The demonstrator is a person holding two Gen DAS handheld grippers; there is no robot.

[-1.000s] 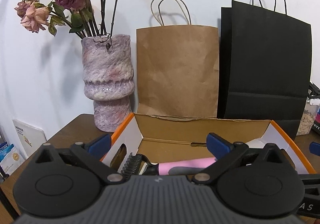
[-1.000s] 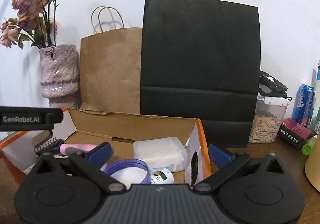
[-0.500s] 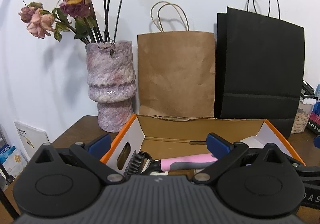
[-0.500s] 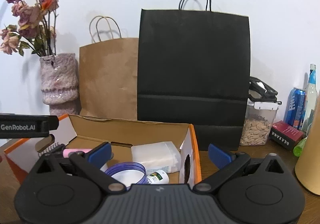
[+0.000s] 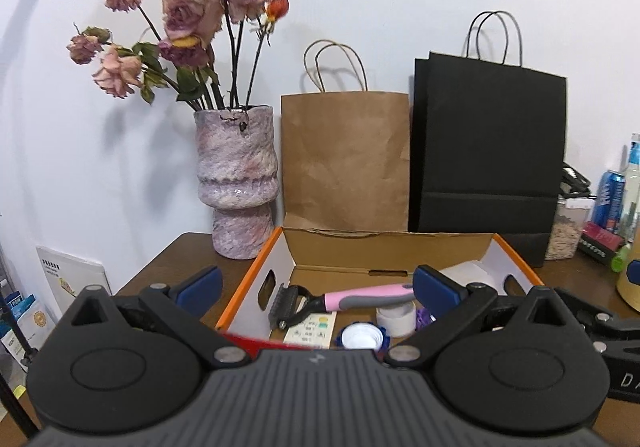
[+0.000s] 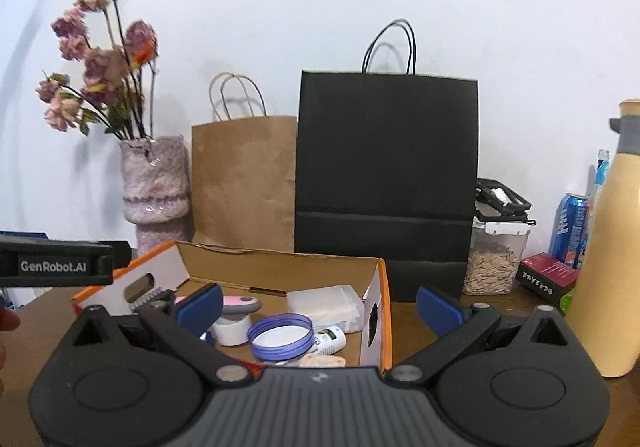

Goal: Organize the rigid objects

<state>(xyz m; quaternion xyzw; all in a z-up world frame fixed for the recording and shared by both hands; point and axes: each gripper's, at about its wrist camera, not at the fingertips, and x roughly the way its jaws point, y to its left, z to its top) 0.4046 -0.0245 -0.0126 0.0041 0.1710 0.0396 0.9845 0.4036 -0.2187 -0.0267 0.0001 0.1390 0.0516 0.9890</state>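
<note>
White wall and a brown table back the left wrist view, where the left gripper [image 5: 316,285] hangs spread and empty above the orange-edged box [image 5: 246,285], inside which lie a pink-handled brush [image 5: 360,296], a white roll [image 5: 396,321] and a blue-rimmed lid [image 5: 362,337]. From the right wrist, the right gripper [image 6: 318,305] is likewise spread with nothing held, straddling the box's right wall [image 6: 374,317]. Most items seem boxed already, though a red packet [image 6: 546,276] and blue can [image 6: 570,227] remain on the table right of the box.

Left wrist view: low, close behind the open orange-edged cardboard box [image 5: 276,247], facing the white wall. Right wrist view: same heading, offset right, box [image 6: 382,287] left of centre. Shared: box, brown paper bag [image 5: 346,163], black paper bag [image 6: 386,171].
</note>
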